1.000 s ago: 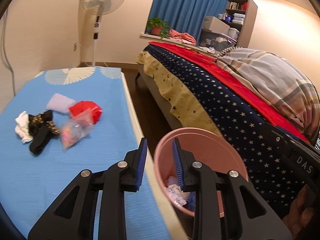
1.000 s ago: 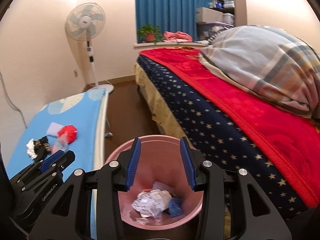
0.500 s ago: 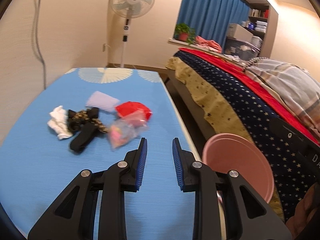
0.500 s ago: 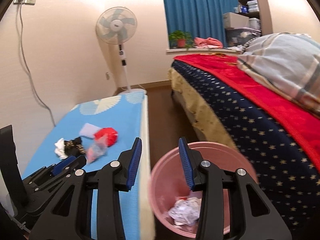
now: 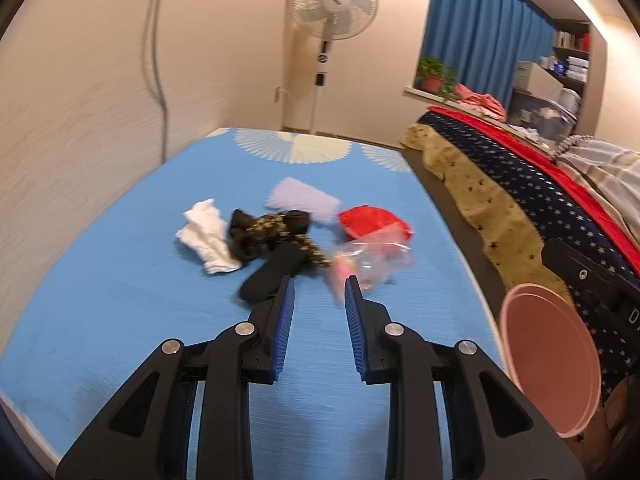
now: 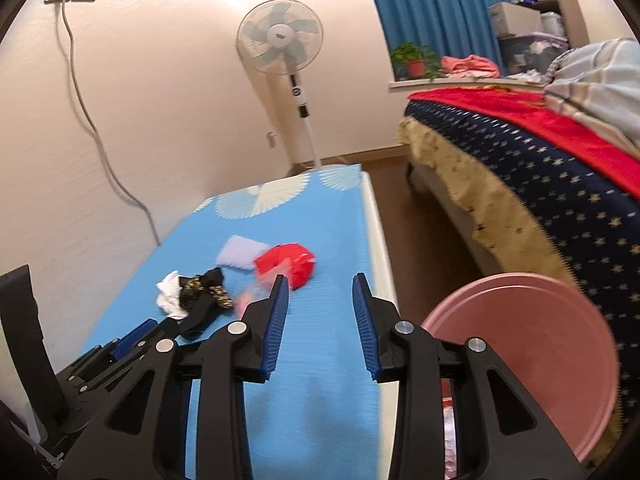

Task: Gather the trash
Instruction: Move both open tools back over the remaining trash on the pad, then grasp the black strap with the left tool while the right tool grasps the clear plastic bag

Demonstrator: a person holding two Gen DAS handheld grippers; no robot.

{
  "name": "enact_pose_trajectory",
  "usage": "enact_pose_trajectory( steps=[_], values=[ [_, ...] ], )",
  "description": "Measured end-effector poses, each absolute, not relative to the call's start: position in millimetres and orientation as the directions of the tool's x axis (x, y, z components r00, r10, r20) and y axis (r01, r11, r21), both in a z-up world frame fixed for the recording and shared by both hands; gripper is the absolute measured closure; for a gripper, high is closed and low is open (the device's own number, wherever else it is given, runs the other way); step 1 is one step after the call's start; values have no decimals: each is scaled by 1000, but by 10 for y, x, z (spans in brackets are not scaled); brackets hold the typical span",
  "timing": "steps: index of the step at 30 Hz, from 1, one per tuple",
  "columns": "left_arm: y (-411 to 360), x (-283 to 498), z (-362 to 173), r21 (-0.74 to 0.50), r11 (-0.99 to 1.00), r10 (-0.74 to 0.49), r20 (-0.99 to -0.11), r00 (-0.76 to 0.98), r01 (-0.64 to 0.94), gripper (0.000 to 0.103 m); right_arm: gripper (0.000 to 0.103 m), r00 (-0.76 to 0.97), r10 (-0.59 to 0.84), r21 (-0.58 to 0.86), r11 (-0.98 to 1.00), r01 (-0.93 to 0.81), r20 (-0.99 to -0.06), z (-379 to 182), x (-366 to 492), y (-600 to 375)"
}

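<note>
Wall side: From my left wrist camera, a grey power cable (image 5: 154,40) hangs down the cream wall at about ten o'clock.
Table: I see a low table under a bright blue cloth with white fan prints (image 5: 120,300) filling the left and centre of both views.
Trash pile: A crumpled white tissue (image 5: 204,236) lies leftmost, touching a black and gold patterned rag (image 5: 272,240); a pale lilac folded pad (image 5: 302,200) sits behind at twelve o'clock; a crumpled red wrapper (image 5: 372,222) lies at one o'clock, with a clear plastic bag holding pink bits (image 5: 370,266) just in front, blurred.
Left gripper: My left gripper (image 5: 319,292) hangs over the cloth, its blue-padded fingers released and parted with nothing between them, tips just short of the rag and the plastic bag.
Right gripper: My right gripper (image 6: 320,292) is likewise spread and empty, over the cloth near the table's right edge; the red wrapper shows just past its left finger at eleven o'clock.
Bin: A round pink plastic bin (image 6: 540,360) stands on the floor at four o'clock in the right wrist view, between table and bed; some pale scraps show inside.
Background: A white pedestal fan (image 6: 280,40) stands at twelve o'clock; a bed with a navy star-print cover and red blanket (image 6: 560,184) runs along the right.
</note>
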State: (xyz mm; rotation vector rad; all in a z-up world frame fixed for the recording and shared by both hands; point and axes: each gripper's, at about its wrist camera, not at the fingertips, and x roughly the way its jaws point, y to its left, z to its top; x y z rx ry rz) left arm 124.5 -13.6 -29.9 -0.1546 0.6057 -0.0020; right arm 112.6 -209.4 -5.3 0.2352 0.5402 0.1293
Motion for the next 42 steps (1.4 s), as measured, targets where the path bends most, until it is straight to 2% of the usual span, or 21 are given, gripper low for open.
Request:
enact_pose_trajectory(
  steps=[12, 13, 16, 23, 36, 39, 40, 41, 42],
  values=[
    [143, 1504, -531, -156, 978, 15, -614, 789, -141, 77, 69, 796, 278, 330, 938, -105, -537, -376, 1512, -1932],
    [163, 1531, -546, -161, 976, 16, -620, 785, -147, 76, 69, 794, 282, 332, 937, -108, -538, -389, 1538, -1920],
    [202, 1585, -565, -178, 971, 12, -628, 778, -158, 64, 69, 785, 297, 345, 932, -113, -544, -438, 1637, -1891],
    [224, 1697, -608, -179, 972, -2, -655, 756, -153, 61, 68, 750, 320, 374, 921, -105, -579, -592, 1844, -1850],
    [297, 1878, -771, -230, 959, -56, -730, 681, -168, 61, 68, 693, 339, 373, 922, -107, -637, -767, 2150, -1730],
    [300, 1886, -785, -235, 957, -63, -736, 674, -168, 67, 69, 683, 349, 379, 919, -113, -642, -783, 2196, -1710],
    [299, 1888, -789, -237, 957, -66, -737, 672, -166, 72, 70, 679, 350, 378, 919, -114, -645, -790, 2210, -1700],
    [304, 1889, -790, -237, 957, -66, -738, 672, -165, 73, 79, 673, 355, 380, 918, -117, -649, -798, 2224, -1689],
    [302, 1885, -788, -235, 958, -65, -737, 673, -165, 75, 82, 666, 363, 384, 915, -123, -652, -807, 2238, -1681]
  ],
)
